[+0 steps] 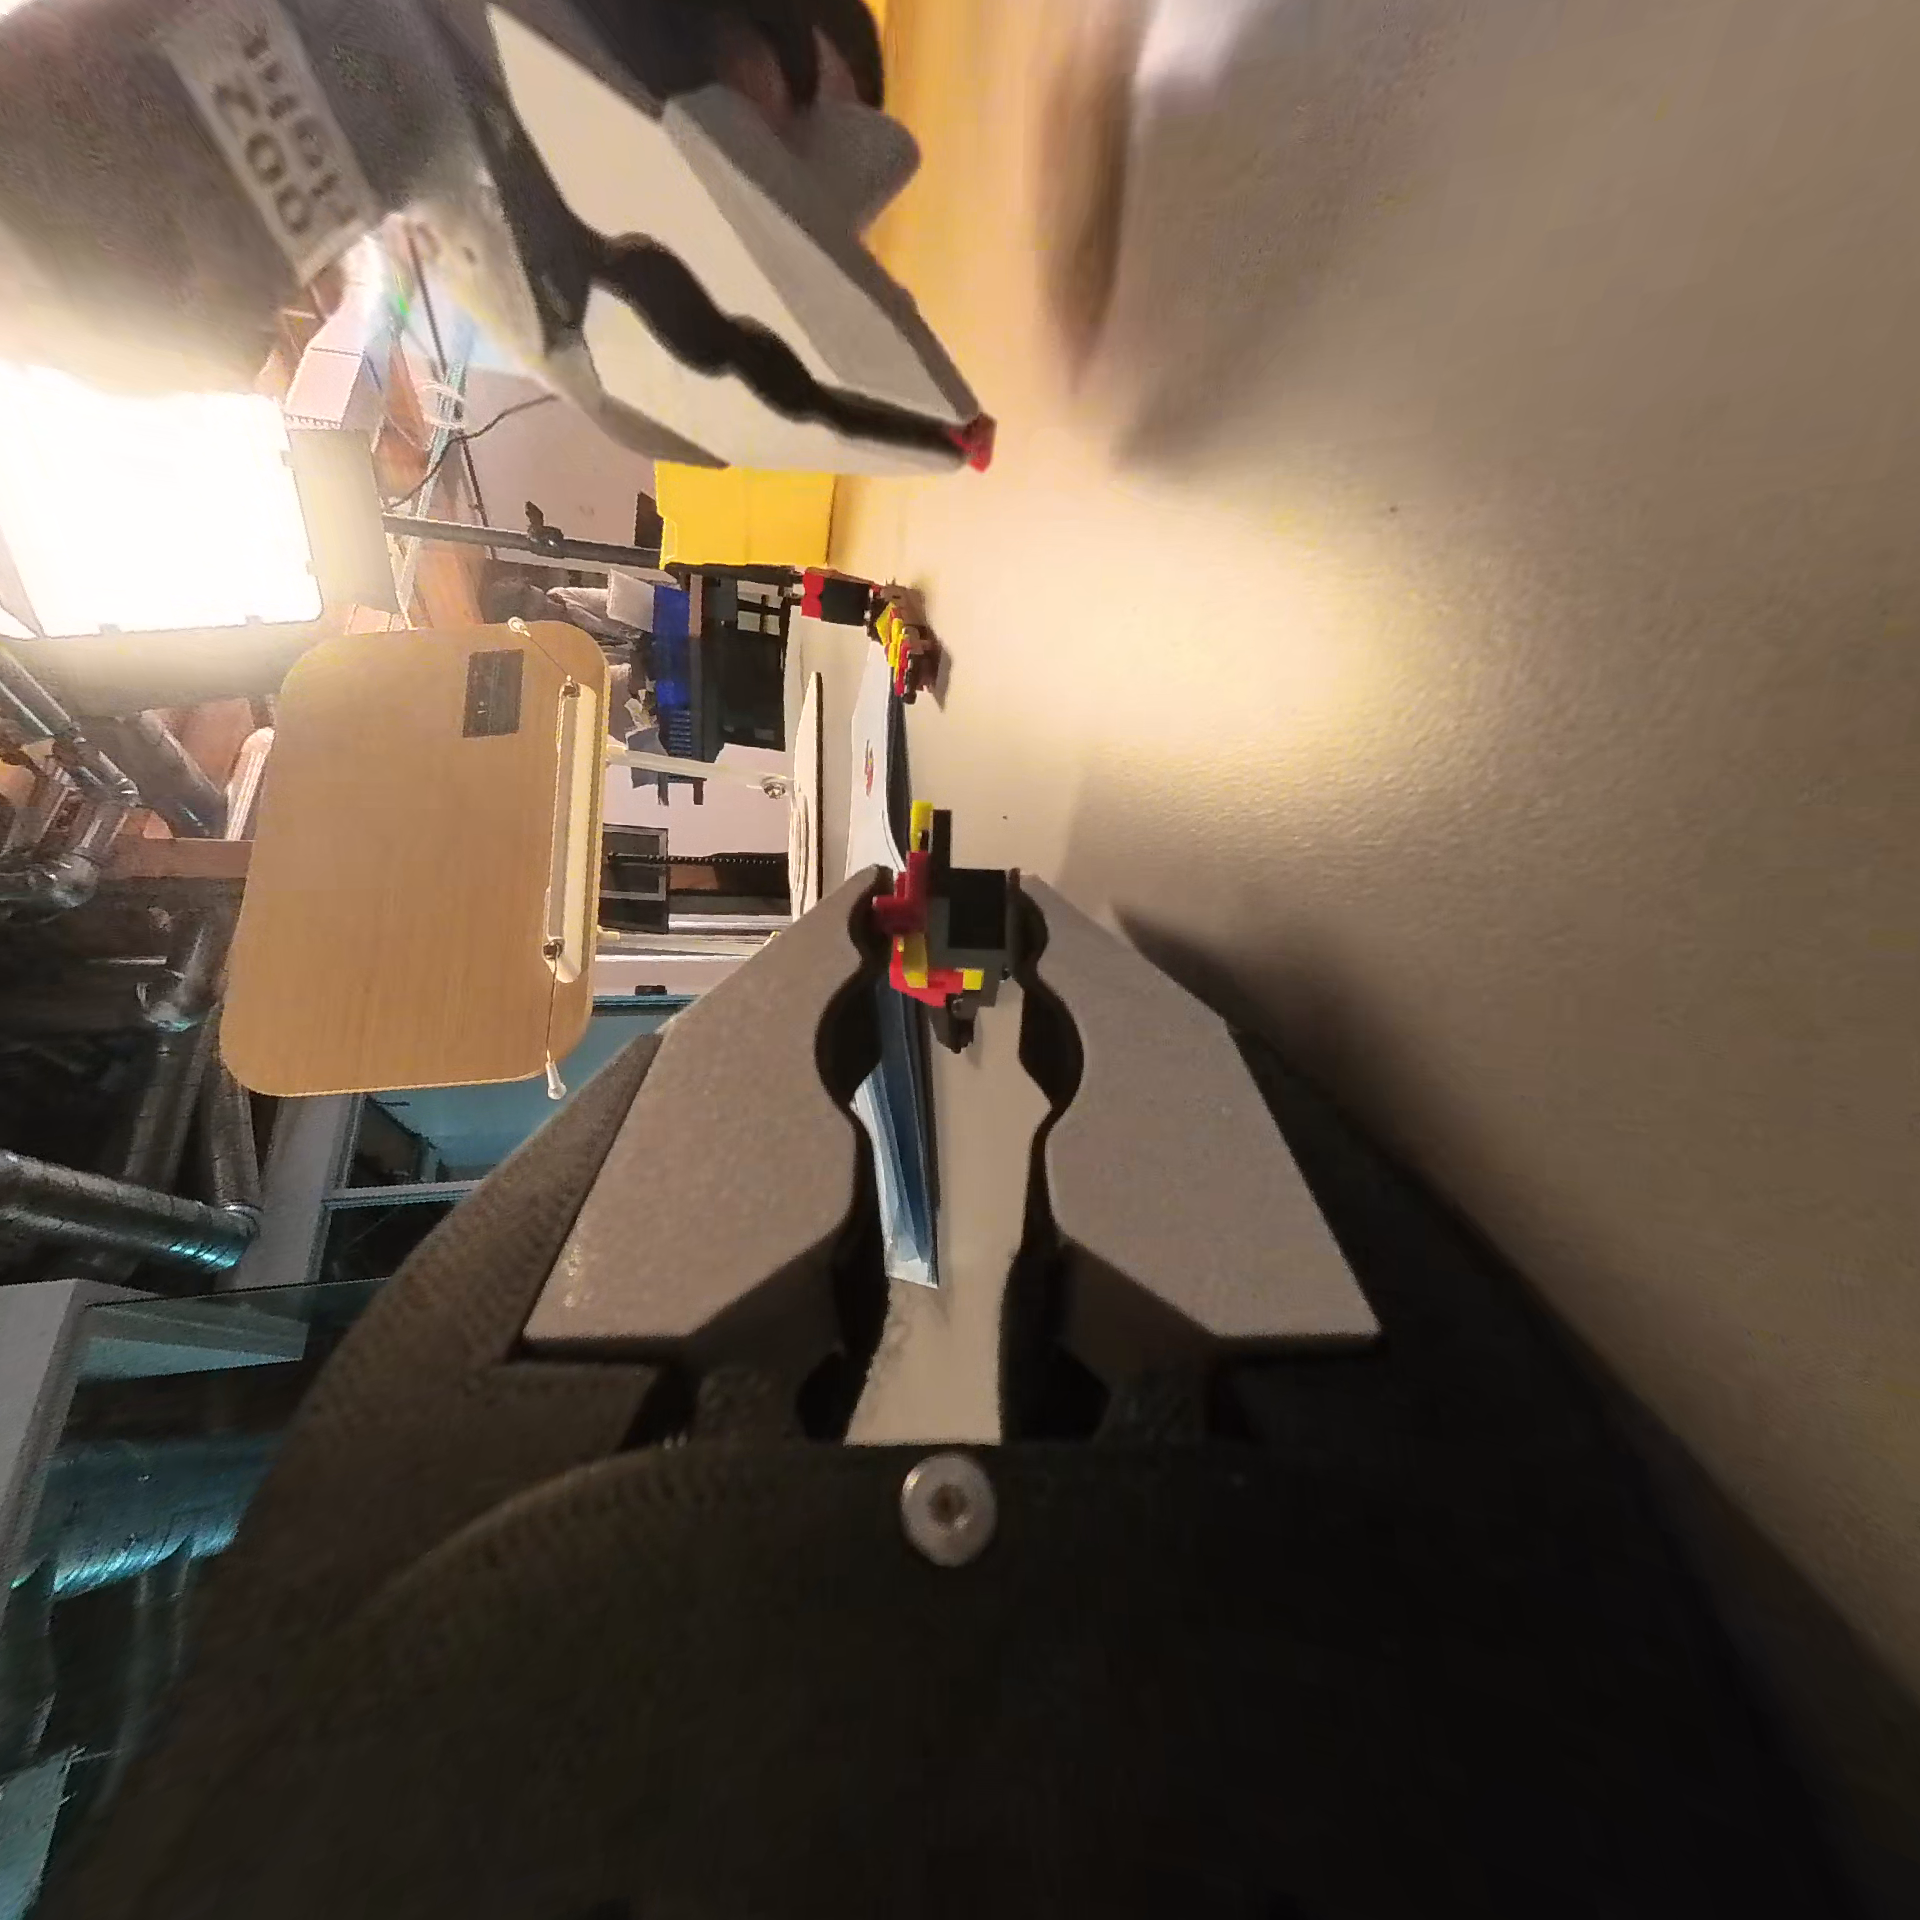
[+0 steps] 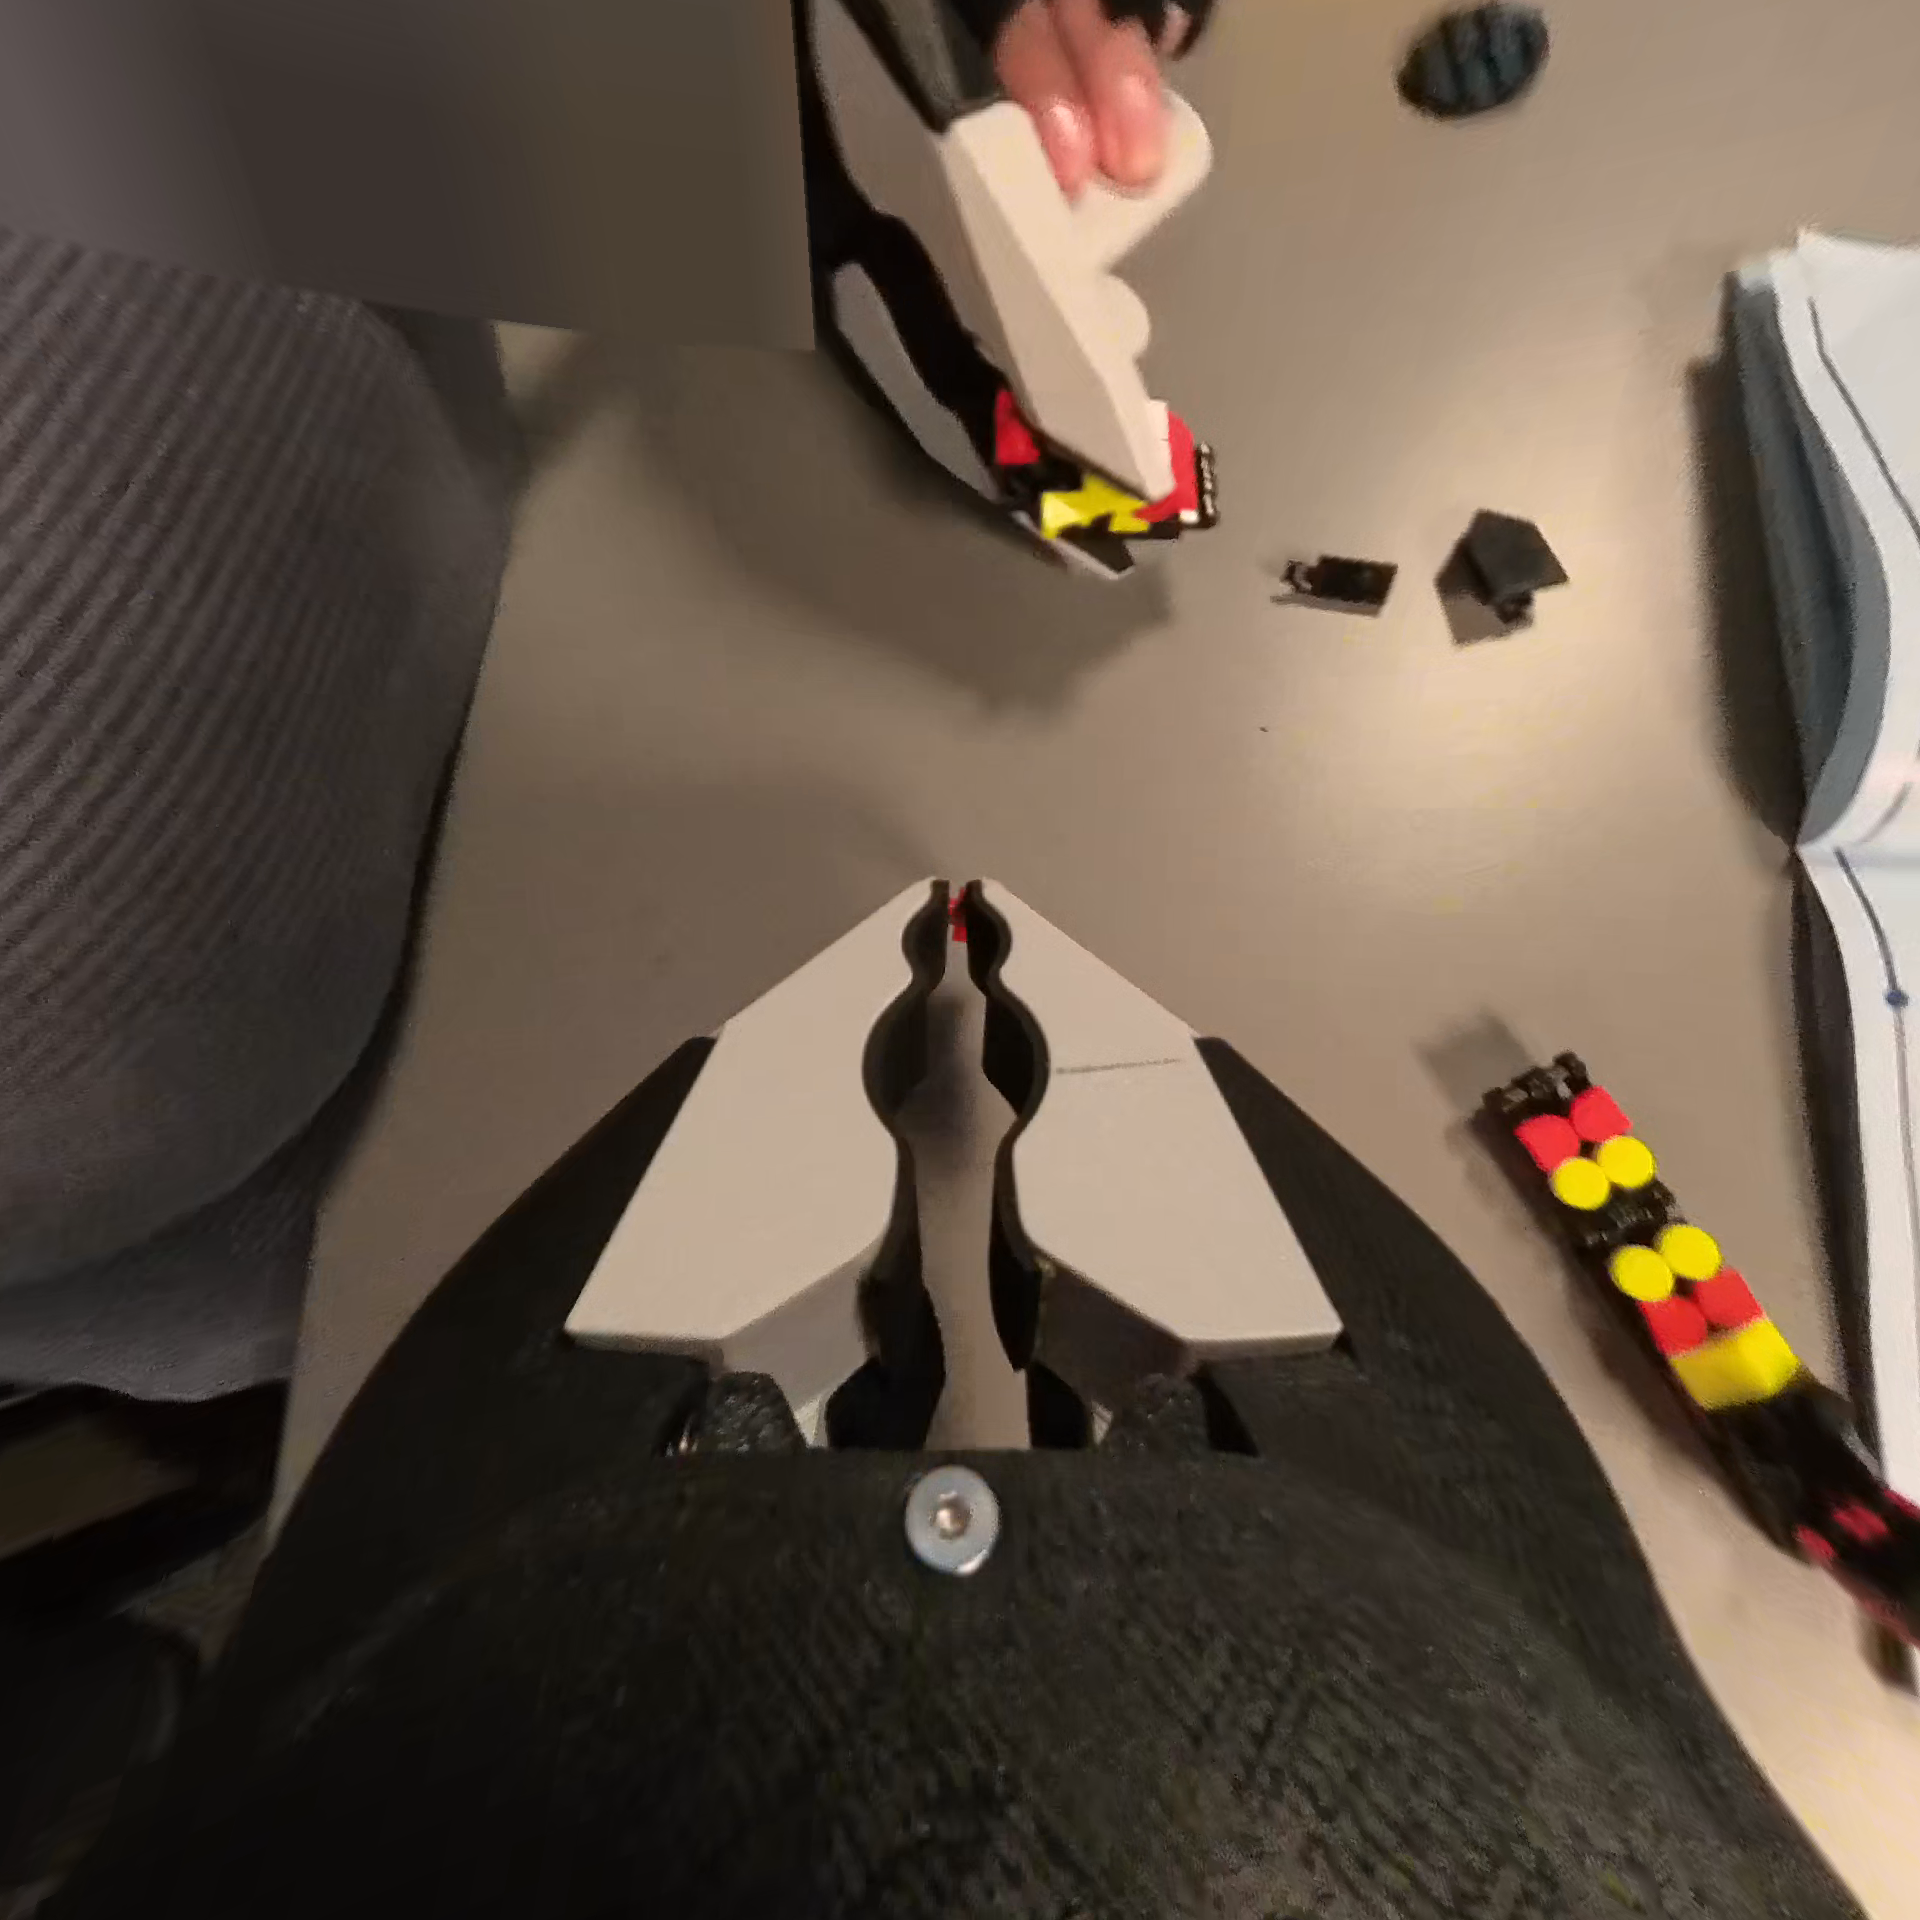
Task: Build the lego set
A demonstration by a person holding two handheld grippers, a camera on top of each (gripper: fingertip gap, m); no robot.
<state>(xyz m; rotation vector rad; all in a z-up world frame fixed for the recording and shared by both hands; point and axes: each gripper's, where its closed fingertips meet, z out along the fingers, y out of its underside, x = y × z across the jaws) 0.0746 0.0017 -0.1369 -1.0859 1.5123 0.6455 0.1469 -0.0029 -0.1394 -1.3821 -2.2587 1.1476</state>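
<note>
Bringing a red piece to the half-built model

My left gripper (image 1: 948,925) is clamping the black-red-yellow assembly (image 1: 951,940); my right gripper (image 2: 958,896), nearly closed, is pinching a tiny red brick (image 2: 955,914). Next, I reckon, aligning its studs ahead, then pressing.

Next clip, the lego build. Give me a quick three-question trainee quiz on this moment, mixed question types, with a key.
1. True or false: the right gripper is empty.
2. What does the left gripper hold?
A. a black, red and yellow lego assembly
B. a booklet
C. nothing
3. Fill in: on the table, between the left gripper and the open booklet, lie ___ loose black pieces.

Key: 1 false, it pinches a small red piece; 2 A; 3 two.
</note>
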